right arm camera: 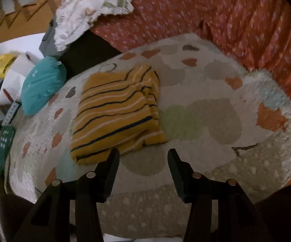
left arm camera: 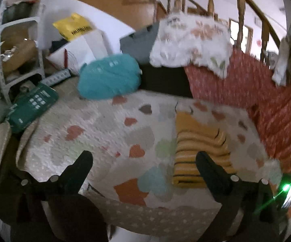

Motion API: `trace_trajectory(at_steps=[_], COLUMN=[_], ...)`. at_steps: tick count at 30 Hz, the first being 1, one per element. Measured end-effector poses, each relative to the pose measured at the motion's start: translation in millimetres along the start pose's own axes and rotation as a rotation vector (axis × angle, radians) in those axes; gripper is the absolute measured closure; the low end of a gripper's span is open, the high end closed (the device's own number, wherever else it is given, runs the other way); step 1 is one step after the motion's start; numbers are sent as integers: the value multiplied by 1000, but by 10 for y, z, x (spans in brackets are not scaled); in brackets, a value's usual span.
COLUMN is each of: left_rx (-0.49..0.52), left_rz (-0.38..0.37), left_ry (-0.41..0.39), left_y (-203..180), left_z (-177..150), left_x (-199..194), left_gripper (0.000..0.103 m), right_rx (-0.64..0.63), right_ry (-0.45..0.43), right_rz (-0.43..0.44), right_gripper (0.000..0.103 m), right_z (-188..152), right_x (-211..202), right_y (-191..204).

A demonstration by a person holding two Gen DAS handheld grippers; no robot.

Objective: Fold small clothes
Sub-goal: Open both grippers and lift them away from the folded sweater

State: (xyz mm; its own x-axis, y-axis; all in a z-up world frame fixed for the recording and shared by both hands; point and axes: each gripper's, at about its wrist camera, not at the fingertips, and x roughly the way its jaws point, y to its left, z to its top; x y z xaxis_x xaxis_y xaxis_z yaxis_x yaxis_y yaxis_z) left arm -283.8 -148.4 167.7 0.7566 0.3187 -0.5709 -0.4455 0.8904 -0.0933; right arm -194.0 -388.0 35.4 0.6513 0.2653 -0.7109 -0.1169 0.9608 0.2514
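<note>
A small mustard-yellow garment with dark and white stripes lies folded into a compact rectangle on the heart-patterned quilt. In the left wrist view the same garment lies right of centre, beyond the right fingertip. My left gripper hangs above the quilt with its jaws wide apart and nothing between them. My right gripper is open just in front of the garment's near edge, its left fingertip close to the fabric, nothing held.
A teal cushion and a floral pillow sit at the quilt's far side, with a red patterned cover to the right. A green device, white shelving and a wooden stair rail lie beyond.
</note>
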Motion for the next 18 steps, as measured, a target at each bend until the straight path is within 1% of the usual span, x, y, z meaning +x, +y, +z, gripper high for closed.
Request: trace_trajectory(at_steps=[3,5,7,11,18], left_rx=[8,51,101,140,161], left_rz=[-9,1,13,8,15], left_ry=[30,45,72,128,205], left_y=[-52,-158,-280,-436,-516], left_z=[84,88,61,1,12], left_x=[-102,-98,-65,39,367], left_gripper=[1,1,1,1,1], right_rx=[-23,-22,-28,-30,-16], right_ry=[-48,-68,-76,-51,11], right_rz=[-17,-23,-42,-76,-42], right_gripper=[46,42,41,41,41], right_z=[22,46,54,20,-27], right_x=[-120,-152,-144,-85,-64], right_y=[25,19,27,27,36])
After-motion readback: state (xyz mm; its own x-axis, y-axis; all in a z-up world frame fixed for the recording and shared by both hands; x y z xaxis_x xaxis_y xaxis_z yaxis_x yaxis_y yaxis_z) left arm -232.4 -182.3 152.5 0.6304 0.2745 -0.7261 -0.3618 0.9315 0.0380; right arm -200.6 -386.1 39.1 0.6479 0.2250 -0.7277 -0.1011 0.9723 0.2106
